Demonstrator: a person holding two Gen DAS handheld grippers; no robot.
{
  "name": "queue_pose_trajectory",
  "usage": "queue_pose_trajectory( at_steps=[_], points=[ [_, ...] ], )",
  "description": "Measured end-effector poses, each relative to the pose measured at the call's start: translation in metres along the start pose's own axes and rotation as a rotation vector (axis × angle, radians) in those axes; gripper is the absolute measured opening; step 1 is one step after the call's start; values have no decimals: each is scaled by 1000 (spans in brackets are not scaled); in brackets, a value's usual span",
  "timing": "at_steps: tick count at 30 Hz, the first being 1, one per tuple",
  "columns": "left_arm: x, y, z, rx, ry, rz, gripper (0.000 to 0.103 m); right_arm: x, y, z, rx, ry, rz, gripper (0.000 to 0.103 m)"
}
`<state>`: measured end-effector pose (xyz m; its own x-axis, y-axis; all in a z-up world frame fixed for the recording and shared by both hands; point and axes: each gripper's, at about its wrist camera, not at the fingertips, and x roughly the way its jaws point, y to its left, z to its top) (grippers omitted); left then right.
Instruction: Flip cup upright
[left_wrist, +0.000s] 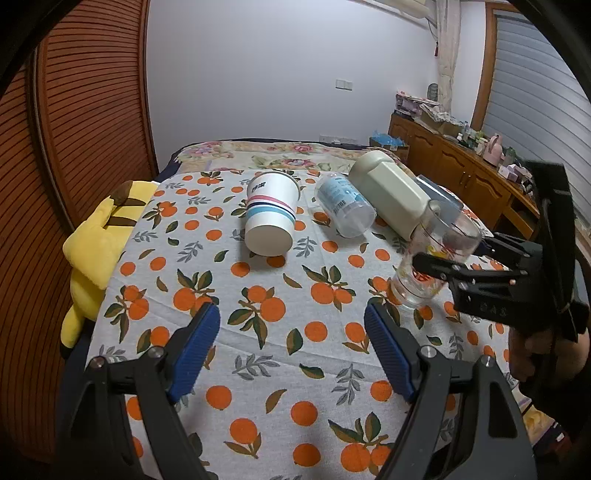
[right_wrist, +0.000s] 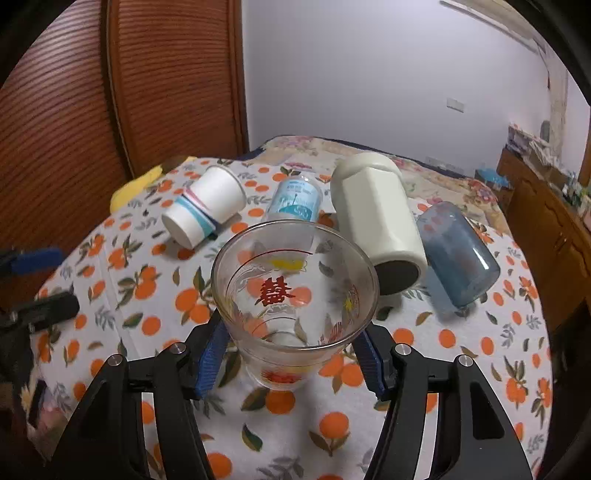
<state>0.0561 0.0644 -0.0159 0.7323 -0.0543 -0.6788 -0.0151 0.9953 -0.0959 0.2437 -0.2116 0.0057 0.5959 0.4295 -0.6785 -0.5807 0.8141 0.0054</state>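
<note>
A clear glass cup (right_wrist: 291, 306) with a red character and flower print sits between the blue pads of my right gripper (right_wrist: 291, 354), mouth up and tilted toward the camera, its base near the cloth. The left wrist view shows the same glass cup (left_wrist: 428, 262) held in the right gripper (left_wrist: 450, 258) at the right, leaning, base low over the cloth. My left gripper (left_wrist: 291, 347) is open and empty above the near part of the table.
On the orange-print tablecloth (left_wrist: 280, 332) lie a striped paper cup (left_wrist: 271, 218), a clear labelled cup (left_wrist: 343, 205), a cream container (left_wrist: 391, 192) and a blue-tinted tumbler (right_wrist: 458, 254), all on their sides. A yellow plush toy (left_wrist: 96, 251) lies at the left edge.
</note>
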Motion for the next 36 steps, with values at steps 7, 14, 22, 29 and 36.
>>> queue_pose_trajectory(
  at_steps=[7,14,22,29,36],
  points=[
    [-4,-3,-2,4,-28,7,81,-4,9,-7,-66,10,-24,64],
    [-12,-9,-3,10,-85,21,81,-3,7,-6,-53,4,-6,64],
    [-18,-20,-2,32,-126,67,81,-10,4,-4,-35,-4,40,77],
    [-25,-27,1,18,-158,57,81,-39,-2,-19,36,-58,84,80],
    [-31,-44,2,33,-182,54,81,-77,-13,-44,116,-143,60,82]
  ],
)
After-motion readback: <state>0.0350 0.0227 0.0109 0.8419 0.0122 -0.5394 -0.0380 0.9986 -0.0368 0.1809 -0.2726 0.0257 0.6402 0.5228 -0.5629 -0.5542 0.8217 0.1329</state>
